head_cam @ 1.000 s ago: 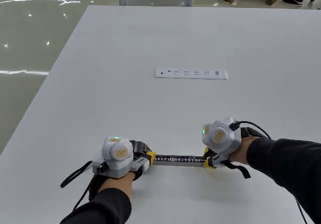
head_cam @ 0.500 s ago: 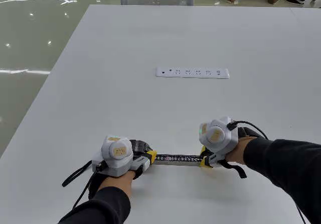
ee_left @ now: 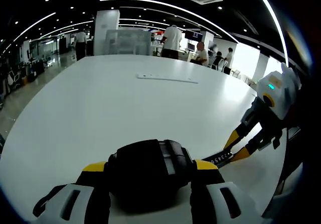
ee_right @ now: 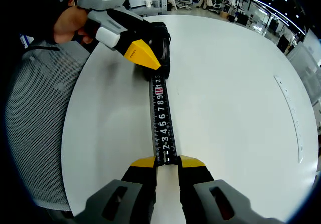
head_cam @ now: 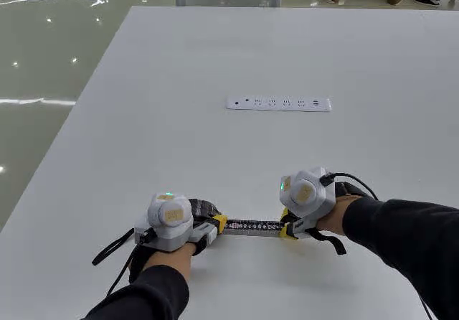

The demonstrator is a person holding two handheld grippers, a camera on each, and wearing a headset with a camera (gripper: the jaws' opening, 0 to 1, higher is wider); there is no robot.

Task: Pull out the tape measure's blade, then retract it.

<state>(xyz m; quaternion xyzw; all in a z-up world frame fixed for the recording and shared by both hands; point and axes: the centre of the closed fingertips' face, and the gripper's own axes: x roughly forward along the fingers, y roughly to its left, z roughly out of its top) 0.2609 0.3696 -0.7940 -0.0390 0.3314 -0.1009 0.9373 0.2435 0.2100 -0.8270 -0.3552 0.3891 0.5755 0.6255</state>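
Head view: my left gripper is clamped around the black tape measure case near the front edge of the white table. A short run of blade lies flat across to my right gripper, which pinches its end. A power strip lies well beyond. Left gripper view: the case sits between my yellow-tipped jaws, with the blade leading off right. Right gripper view: jaws narrow, nipping the blade's tip; a mesh chair is beside the table.

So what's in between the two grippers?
The tape measure's blade, numbers showing, runs over the white table from the black case in the left gripper to the right gripper pinching its tip. The right gripper view shows it best.
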